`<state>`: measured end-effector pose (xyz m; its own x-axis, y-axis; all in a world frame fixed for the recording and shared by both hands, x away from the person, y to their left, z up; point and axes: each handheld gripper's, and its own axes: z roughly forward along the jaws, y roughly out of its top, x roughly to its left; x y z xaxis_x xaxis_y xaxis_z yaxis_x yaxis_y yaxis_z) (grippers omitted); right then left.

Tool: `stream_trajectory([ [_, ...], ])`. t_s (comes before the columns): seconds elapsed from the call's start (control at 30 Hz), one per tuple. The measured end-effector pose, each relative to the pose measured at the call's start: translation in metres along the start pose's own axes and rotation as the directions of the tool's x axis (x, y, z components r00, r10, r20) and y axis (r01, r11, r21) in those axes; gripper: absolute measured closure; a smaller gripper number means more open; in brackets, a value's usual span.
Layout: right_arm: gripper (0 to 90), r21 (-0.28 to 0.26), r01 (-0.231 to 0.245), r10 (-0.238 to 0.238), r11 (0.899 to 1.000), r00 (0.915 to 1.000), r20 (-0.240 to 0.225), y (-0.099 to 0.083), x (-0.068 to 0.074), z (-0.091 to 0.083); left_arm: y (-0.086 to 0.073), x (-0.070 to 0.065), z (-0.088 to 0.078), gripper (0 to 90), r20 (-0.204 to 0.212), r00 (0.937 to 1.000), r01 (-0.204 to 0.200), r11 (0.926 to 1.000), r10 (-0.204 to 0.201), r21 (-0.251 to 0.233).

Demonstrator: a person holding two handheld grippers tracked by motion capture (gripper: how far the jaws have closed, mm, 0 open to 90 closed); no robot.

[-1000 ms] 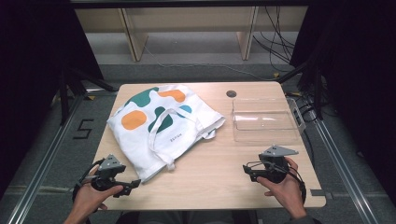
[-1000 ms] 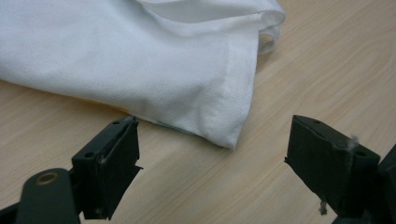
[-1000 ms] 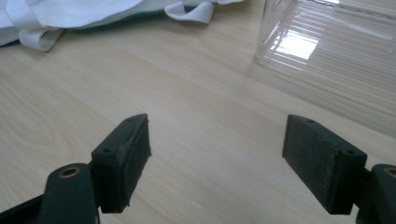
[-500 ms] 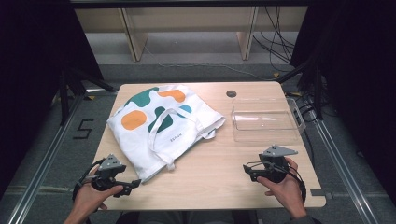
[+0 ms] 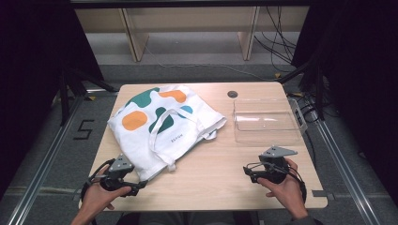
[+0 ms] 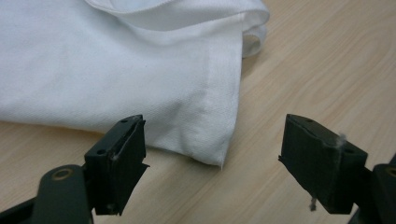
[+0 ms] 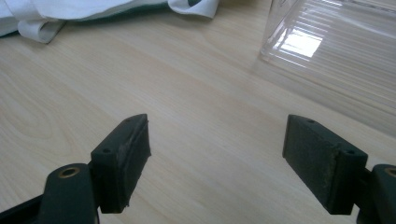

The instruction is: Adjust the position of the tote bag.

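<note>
A white tote bag (image 5: 164, 124) with orange, green and blue blotches lies flat on the left half of the wooden table (image 5: 220, 183), its handles looped on top. My left gripper (image 5: 139, 186) rests at the front left, open, and its jaws point at the bag's near corner (image 6: 219, 161), which lies just ahead of them, untouched. Over at the front right, my right gripper (image 5: 246, 170) is open above bare wood (image 7: 201, 121). A clear plastic tray (image 5: 265, 121) stands beyond it, and its ribbed wall (image 7: 327, 51) shows at the upper right of the right gripper view.
A small dark round hole (image 5: 232, 94) sits in the tabletop behind the tray. Metal rails run along the floor on both sides of the table. Wooden shelving legs and cables stand behind the far edge. Bare wood lies between the two grippers.
</note>
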<state>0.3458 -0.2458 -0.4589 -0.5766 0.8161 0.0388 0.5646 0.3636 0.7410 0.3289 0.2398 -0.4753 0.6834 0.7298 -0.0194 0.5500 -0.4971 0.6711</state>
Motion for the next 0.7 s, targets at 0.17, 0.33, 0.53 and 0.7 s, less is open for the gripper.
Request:
stream_trajectory([
  [0.17, 23.8, 0.022, -0.043, 0.044, 0.999, 0.999, -0.013, 0.0, 0.003, 0.0, 0.005, -0.008, 0.013, 25.4, -0.024, 0.9985, -0.048, 0.9982, 0.049, 0.035],
  [0.33, 23.8, 0.021, -0.024, 0.024, 0.999, 0.9996, -0.013, 0.0, 0.002, 0.001, 0.009, -0.014, 0.024, 31.4, -0.045, 0.9954, -0.081, 0.9933, 0.085, 0.083],
  [0.53, 23.8, 0.038, -0.027, 0.028, 0.999, 0.9993, -0.027, 0.0, 0.001, 0.001, 0.012, -0.008, 0.029, 50.4, -0.089, 0.9857, -0.13, 0.9809, 0.143, 0.145],
  [0.7, 23.9, 0.049, -0.037, 0.039, 0.998, 0.9988, -0.029, 0.001, 0.003, 0.001, 0.01, 0.0, 0.029, 67.4, -0.074, 0.9885, -0.121, 0.9825, 0.132, 0.141],
])
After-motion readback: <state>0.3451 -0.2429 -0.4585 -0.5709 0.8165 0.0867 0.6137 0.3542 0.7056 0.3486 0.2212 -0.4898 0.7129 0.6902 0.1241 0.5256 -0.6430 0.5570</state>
